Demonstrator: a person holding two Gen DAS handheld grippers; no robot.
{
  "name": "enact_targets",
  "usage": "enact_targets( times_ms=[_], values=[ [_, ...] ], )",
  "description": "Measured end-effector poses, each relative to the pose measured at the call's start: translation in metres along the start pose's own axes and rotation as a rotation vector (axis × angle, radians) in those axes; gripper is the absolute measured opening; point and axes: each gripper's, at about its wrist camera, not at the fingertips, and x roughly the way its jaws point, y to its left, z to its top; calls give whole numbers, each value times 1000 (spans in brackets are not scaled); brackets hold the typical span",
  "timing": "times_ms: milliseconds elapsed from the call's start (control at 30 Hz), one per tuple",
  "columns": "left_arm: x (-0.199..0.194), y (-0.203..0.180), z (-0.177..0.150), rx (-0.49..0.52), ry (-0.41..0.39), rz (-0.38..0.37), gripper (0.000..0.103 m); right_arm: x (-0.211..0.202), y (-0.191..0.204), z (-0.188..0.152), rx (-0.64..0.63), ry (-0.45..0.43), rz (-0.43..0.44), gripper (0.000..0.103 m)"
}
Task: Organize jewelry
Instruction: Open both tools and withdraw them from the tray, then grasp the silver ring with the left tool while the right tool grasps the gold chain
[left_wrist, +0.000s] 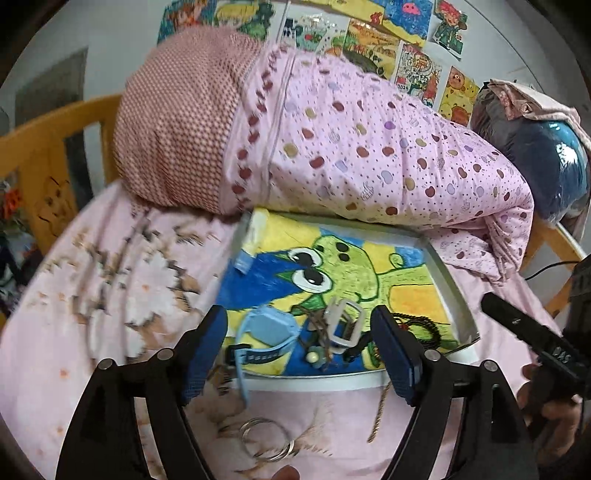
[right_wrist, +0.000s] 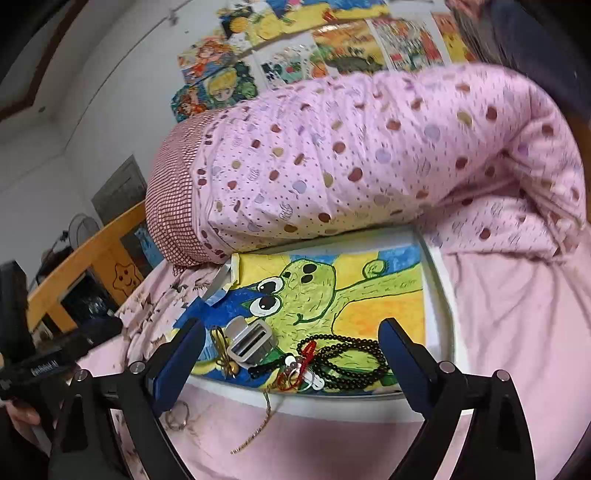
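A white-framed tray (left_wrist: 452, 284) with a green frog drawing lies on the pink bed. On its near part lie a light blue watch (left_wrist: 267, 334), a white watch (left_wrist: 343, 323), a black bead necklace (right_wrist: 351, 356) and small red and gold pieces (right_wrist: 295, 369). A gold chain (right_wrist: 258, 424) hangs over the tray's front edge onto the sheet. Silver bangles (left_wrist: 266, 439) lie on the sheet in front. My left gripper (left_wrist: 301, 354) is open and empty, straddling the watches. My right gripper (right_wrist: 291, 369) is open and empty, just before the tray's front edge.
A rolled pink dotted quilt (left_wrist: 351, 147) lies right behind the tray. A wooden bed rail (left_wrist: 48, 147) stands at the left. A blue bundle (left_wrist: 546, 162) sits at the far right. Children's drawings (right_wrist: 295, 55) cover the wall.
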Motion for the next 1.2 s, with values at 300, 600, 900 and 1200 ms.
enact_targets(
  times_ms=[300,600,900,1200],
  values=[
    [-49,0,-15,-2,-89,99,98,-48,21,-17,-118,-51,-60,103],
    [-95,-17,-41,80,-143,186,101,-82,39,-35,-163,-65,-69,103],
    [-129,-6,-64,10,-102,189,101,-90,50,-59,-157,55,-42,103],
    [-102,-11,-85,54,111,232,101,-59,47,-76,-132,239,-57,103]
  ],
)
